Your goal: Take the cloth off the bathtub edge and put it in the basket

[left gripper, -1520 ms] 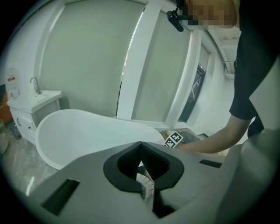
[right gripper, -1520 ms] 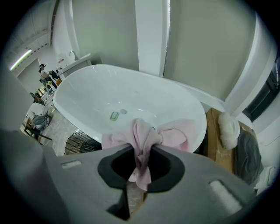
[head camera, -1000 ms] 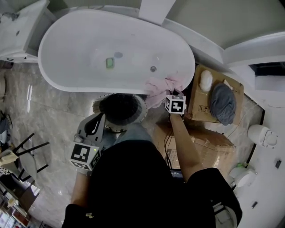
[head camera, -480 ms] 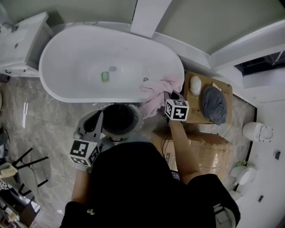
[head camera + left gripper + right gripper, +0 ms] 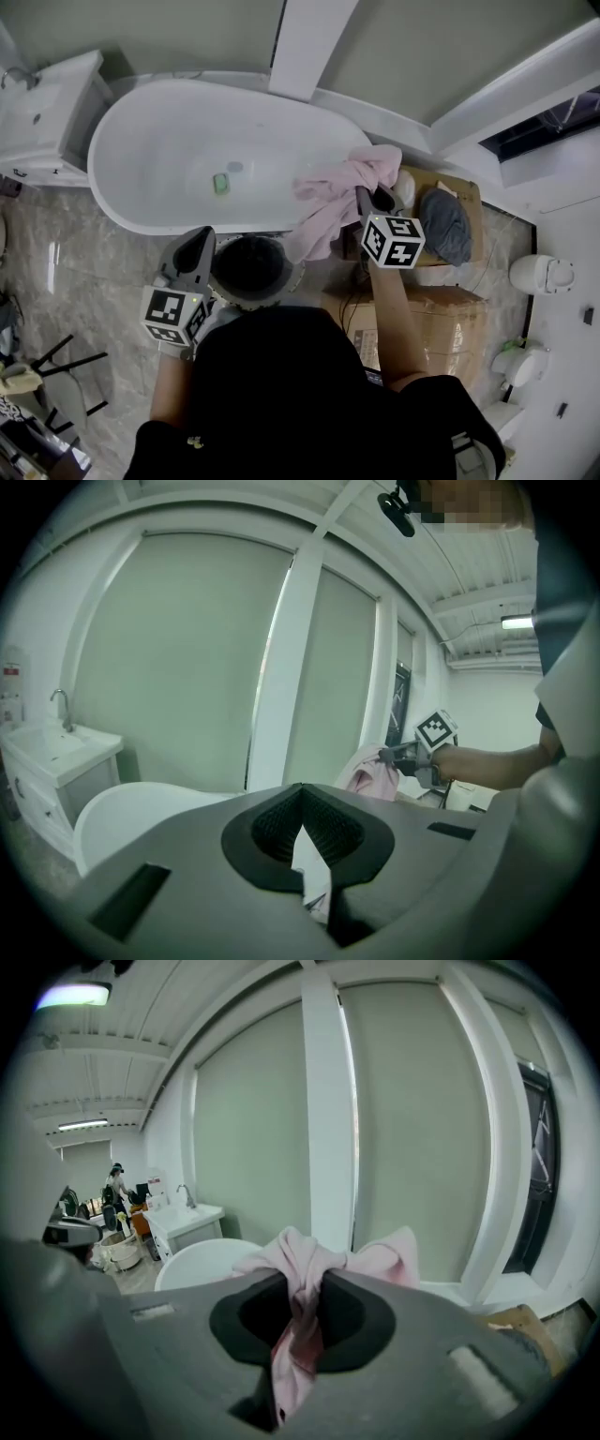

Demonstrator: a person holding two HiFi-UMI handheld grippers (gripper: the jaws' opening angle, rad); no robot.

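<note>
lifted off the bathtub edge [image 5: 141,221], pink cloth [image 5: 325,192] hangs clamped in right claw [image 5: 362,193]; left claw [image 5: 201,236] closed, empty.

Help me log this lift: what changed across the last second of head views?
The right tongs, shut on the pink cloth, rose and carried it up from the edge of the bathtub; it now hangs from them. The left tongs, shut and empty, rose a little beside the basket. The bathtub, the basket and the cardboard box with the grey cloth stayed put.
</note>
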